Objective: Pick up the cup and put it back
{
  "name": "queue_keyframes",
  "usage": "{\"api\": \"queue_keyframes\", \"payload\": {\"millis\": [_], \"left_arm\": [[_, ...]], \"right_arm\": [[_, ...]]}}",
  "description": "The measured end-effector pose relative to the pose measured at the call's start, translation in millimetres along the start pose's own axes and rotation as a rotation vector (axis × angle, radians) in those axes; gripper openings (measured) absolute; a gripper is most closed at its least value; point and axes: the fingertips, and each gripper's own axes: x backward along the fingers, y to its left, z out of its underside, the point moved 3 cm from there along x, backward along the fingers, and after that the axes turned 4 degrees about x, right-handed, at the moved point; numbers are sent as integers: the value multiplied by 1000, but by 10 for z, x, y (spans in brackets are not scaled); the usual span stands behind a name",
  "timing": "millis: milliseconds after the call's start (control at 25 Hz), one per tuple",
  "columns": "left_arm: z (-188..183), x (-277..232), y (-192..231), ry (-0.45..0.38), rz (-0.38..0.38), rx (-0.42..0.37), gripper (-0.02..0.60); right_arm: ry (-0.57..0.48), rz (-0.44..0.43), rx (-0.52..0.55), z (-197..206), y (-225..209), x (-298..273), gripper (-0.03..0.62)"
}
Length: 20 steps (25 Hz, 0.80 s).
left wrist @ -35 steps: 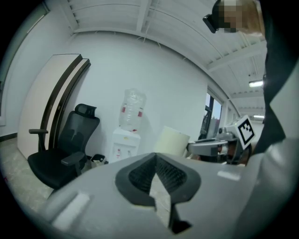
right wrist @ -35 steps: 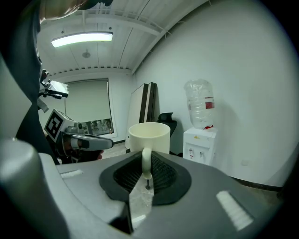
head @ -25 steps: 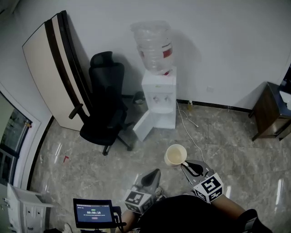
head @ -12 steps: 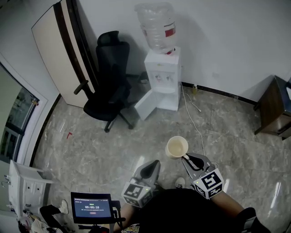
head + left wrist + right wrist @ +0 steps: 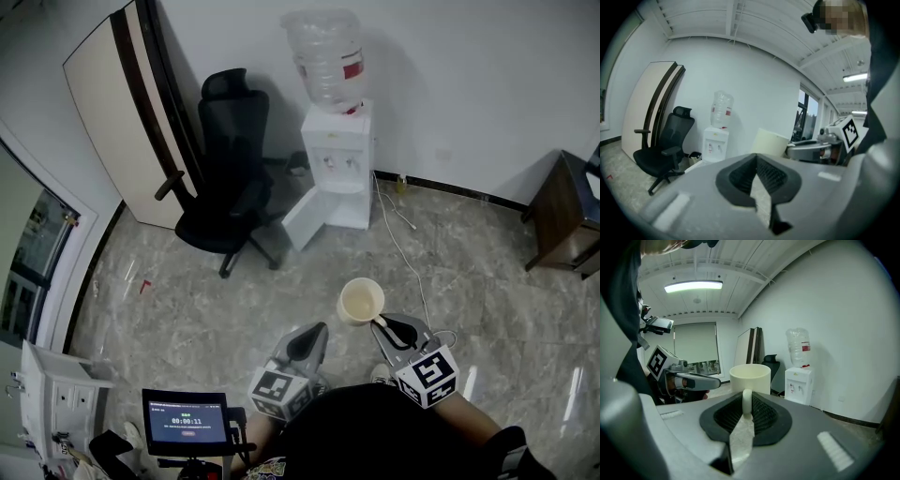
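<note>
A water dispenser [image 5: 335, 178] stands by the wall [image 5: 487, 84] — black office chair [image 5: 228, 192] beside it.

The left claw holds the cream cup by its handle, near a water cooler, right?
No: the right claw holds the cream cup by its handle, as the right gripper view shows; the water cooler part is correct.

my head camera looks steeply down from above; cameras on the left gripper [image 5: 315, 329] and right gripper [image 5: 379, 323] look nearly level along their jaws. all three share the water dispenser [image 5: 336, 173].
</note>
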Motion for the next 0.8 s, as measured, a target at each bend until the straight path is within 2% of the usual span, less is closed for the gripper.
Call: {"api": "queue_keyframes", "payload": {"millis": [80, 280, 640, 800], "left_arm": [[-150, 53, 137, -7, 11, -5, 5], [-134, 128, 83, -18, 44, -15, 5], [-41, 189, 329, -30, 48, -2, 5], [-120, 204, 255, -5, 57, -12, 5]], "right_arm": [[9, 7, -7, -124, 65, -126, 51], [-4, 25, -2, 4, 165, -112, 49], [-2, 45, -7, 8, 273, -226, 49], [-9, 52, -10, 16, 278, -222, 49]]}}
